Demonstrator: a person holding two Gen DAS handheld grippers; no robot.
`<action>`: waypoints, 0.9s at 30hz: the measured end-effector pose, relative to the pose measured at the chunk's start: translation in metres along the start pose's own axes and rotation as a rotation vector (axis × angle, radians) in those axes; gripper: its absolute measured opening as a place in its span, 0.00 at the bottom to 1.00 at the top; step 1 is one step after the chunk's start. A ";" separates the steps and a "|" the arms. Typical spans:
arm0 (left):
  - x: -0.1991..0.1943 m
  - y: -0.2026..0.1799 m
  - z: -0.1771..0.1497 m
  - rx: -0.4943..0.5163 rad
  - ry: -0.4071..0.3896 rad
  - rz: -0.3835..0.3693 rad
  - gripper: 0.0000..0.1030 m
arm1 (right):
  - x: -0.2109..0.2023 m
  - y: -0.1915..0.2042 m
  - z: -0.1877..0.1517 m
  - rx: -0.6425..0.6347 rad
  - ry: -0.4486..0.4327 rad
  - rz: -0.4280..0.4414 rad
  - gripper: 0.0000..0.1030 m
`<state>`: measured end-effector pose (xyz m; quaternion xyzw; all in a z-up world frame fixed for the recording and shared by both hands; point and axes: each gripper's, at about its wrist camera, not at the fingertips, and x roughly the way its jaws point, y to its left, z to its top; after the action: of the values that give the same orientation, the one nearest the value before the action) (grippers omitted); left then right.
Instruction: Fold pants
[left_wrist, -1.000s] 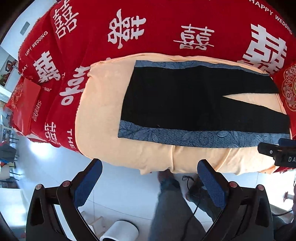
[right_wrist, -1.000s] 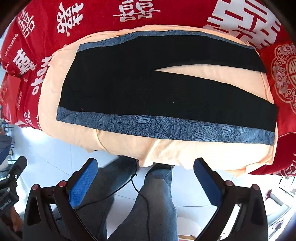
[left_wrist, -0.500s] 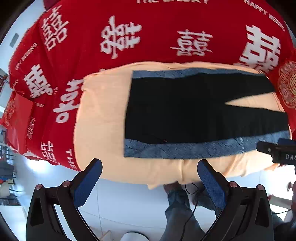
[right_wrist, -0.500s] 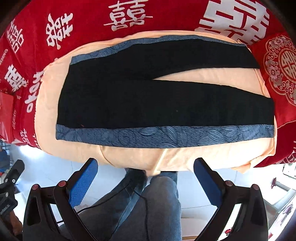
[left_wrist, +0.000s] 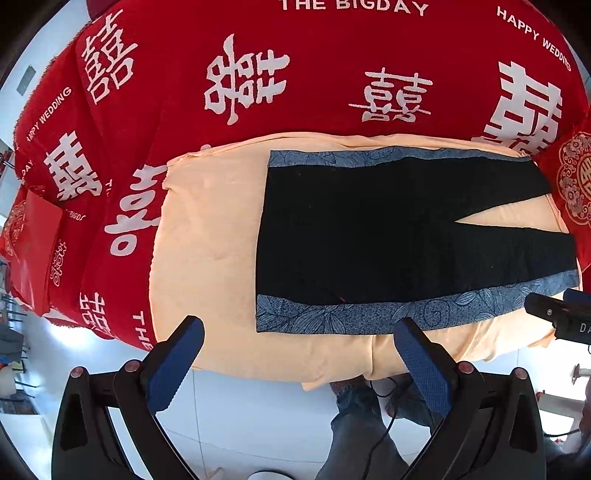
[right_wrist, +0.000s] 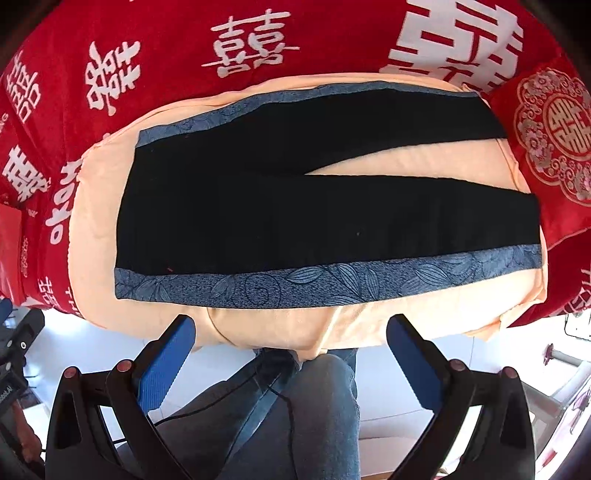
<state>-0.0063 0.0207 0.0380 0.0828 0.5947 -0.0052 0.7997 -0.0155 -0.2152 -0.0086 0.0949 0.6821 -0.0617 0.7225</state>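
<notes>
Black pants (left_wrist: 388, 236) with blue leaf-print side bands lie flat and unfolded on a peach cloth (left_wrist: 207, 236), waist toward 9 o'clock and the two legs splitting apart toward 3 o'clock. The peach cloth covers part of a bench draped in a red cover (left_wrist: 295, 74) printed with white double-happiness characters and the words "THE BIGDAY" and "HAPPY WEDDING"; its front edge hangs over the side at 6 o'clock. A red cushion (right_wrist: 546, 147) with a pale floral medallion sits at 3 o'clock, just beside the leg ends.

The left gripper (left_wrist: 295, 332) hangs over the bench's near edge, jaws wide and holding nothing, one blue pad over the peach cloth and the other close to the near blue band. The right gripper (right_wrist: 291, 330) hangs likewise at the near edge, jaws wide and bare, and shows at 3 o'clock in the left wrist view.

Below the bench lies a pale tiled floor (left_wrist: 258, 417), with the person's jeans-clad legs (right_wrist: 314, 413) and a black cable (right_wrist: 221, 402) at 6 o'clock. Room clutter at 9 o'clock is too blurred to name.
</notes>
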 end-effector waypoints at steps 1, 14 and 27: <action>0.001 0.000 0.001 0.002 0.002 -0.002 1.00 | 0.000 -0.002 0.000 0.007 0.001 -0.003 1.00; 0.004 -0.007 0.005 0.029 0.008 -0.019 1.00 | -0.003 -0.010 -0.005 0.043 0.003 -0.024 1.00; 0.004 -0.002 0.007 0.027 0.007 -0.008 1.00 | -0.008 -0.002 0.000 0.016 -0.022 -0.031 1.00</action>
<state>0.0010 0.0177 0.0355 0.0913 0.5975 -0.0162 0.7965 -0.0165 -0.2174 -0.0008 0.0897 0.6751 -0.0795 0.7279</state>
